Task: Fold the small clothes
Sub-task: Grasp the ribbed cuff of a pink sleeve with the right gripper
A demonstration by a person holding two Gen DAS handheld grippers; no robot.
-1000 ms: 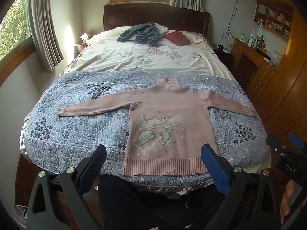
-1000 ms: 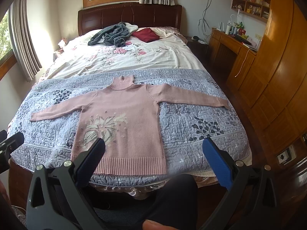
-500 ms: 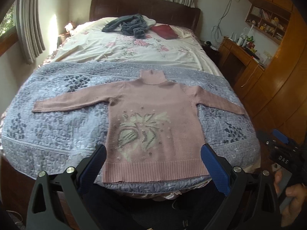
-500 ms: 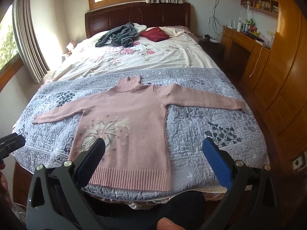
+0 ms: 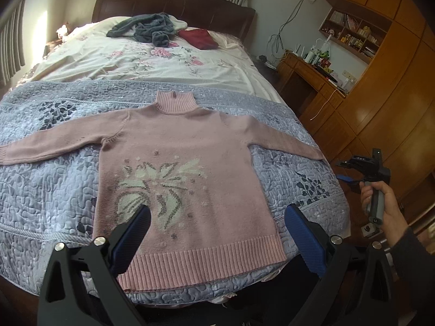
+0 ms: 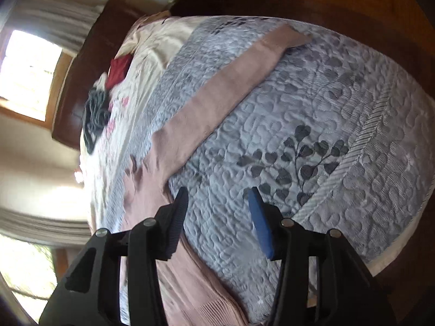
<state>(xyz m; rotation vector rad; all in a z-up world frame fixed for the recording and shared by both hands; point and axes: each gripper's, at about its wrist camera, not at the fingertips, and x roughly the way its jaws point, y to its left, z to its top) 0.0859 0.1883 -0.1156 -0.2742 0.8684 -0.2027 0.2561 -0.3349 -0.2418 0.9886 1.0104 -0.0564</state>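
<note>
One garment: pink turtleneck sweater (image 5: 187, 163), spread flat, front up, both sleeves stretched out to the sides.
Sweater position: on the grey quilted bedspread (image 5: 46, 190) across the foot of the bed; ribbed hem nearest the foot edge, collar toward the headboard (image 5: 174, 2).
Sweater front: pale knitted flower motif in the lower chest area.
Right sleeve: in the right wrist view, sleeve (image 6: 217, 92) lies straight on the quilt, cuff near the side edge of the bed.
Left gripper (image 5: 217, 233): fingers spread wide, holding nothing, raised over the sweater's hem without touching it.
Right gripper (image 6: 217, 206): rolled sideways, fingers parted, nothing between them; above the quilt just beside the sweater's side seam below the right sleeve. Contact with fabric: cannot tell, view is motion-blurred.
Right hand (image 5: 386, 206): wrapped around the right gripper's handle, off the bed's right side; dark sleeve at the wrist.
Far end of bed: floral sheet (image 5: 152, 62), crumpled grey garment (image 5: 146, 28), dark red cloth (image 5: 201, 39).
Room, right side: wooden desk (image 5: 307, 70) and wall shelf (image 5: 350, 35) with small items.
</note>
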